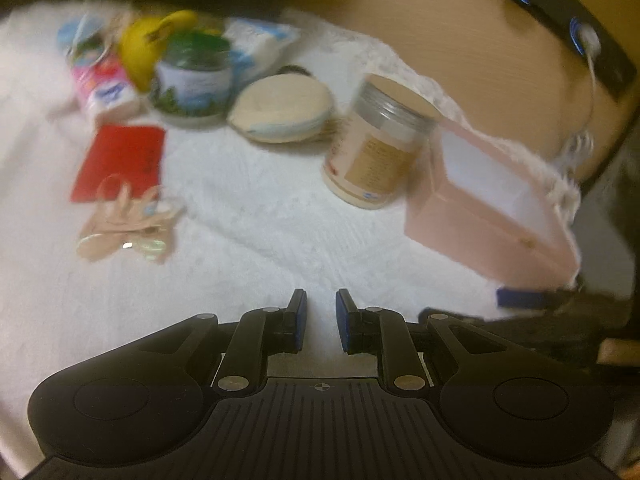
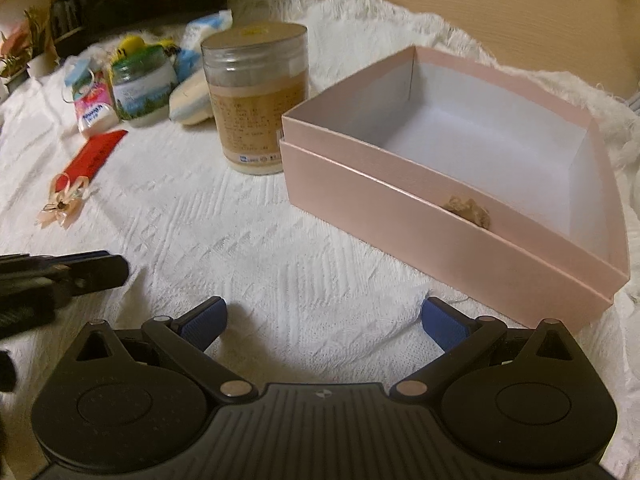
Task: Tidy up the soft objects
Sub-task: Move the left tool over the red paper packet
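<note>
A pink open box (image 2: 448, 200) stands on a white textured cloth (image 2: 224, 232) at the right; a small brown soft thing (image 2: 468, 210) lies inside near its front wall. The box also shows in the left wrist view (image 1: 480, 216). A round cream pad (image 1: 282, 106), a yellow plush toy (image 1: 150, 46) and tissue packs (image 1: 102, 88) lie at the back. My left gripper (image 1: 321, 320) is nearly closed with a narrow gap, empty, above the cloth. My right gripper (image 2: 324, 318) is wide open and empty, just left of the box's near corner.
A tall jar with a beige label (image 2: 256, 100) stands left of the box. A green-lidded jar (image 2: 140, 88), a red card (image 1: 120, 160) and a ribbon bow (image 1: 128, 224) lie to the left. The left gripper shows as a dark shape in the right wrist view (image 2: 60, 276).
</note>
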A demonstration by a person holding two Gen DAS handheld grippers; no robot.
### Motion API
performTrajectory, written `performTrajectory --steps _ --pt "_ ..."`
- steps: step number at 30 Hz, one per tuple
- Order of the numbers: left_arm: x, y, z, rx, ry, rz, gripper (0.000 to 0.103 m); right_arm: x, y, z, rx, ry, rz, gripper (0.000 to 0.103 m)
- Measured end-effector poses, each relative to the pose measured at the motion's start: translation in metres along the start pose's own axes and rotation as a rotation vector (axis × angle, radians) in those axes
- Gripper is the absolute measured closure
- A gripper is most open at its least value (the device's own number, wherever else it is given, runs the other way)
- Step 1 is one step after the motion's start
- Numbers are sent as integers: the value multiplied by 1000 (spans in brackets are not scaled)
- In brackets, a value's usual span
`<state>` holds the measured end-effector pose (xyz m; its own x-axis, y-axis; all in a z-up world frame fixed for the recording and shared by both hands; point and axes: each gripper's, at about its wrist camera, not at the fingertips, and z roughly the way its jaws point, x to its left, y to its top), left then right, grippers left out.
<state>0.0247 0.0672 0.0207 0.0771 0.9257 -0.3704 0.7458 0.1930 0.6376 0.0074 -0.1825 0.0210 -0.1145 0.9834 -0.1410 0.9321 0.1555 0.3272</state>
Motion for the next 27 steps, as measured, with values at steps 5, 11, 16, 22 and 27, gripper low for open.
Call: performTrajectory --steps 5,11,16,22,27 --pt "42 27 -35 -56 70 -39 84 9 5 -3 60 1 -3 0" --pt "94 65 -60 -121 214 -5 84 40 17 -28 -40 22 60 2" --pt "140 90 -69 -153 270 -58 84 86 39 -38 -117 77 -14 2" --pt "165 95 -82 -152 258 -34 84 161 57 -20 -133 179 -131 3" --pt "183 82 -92 -143 255 -4 84 225 58 8 -181 217 -223 11"
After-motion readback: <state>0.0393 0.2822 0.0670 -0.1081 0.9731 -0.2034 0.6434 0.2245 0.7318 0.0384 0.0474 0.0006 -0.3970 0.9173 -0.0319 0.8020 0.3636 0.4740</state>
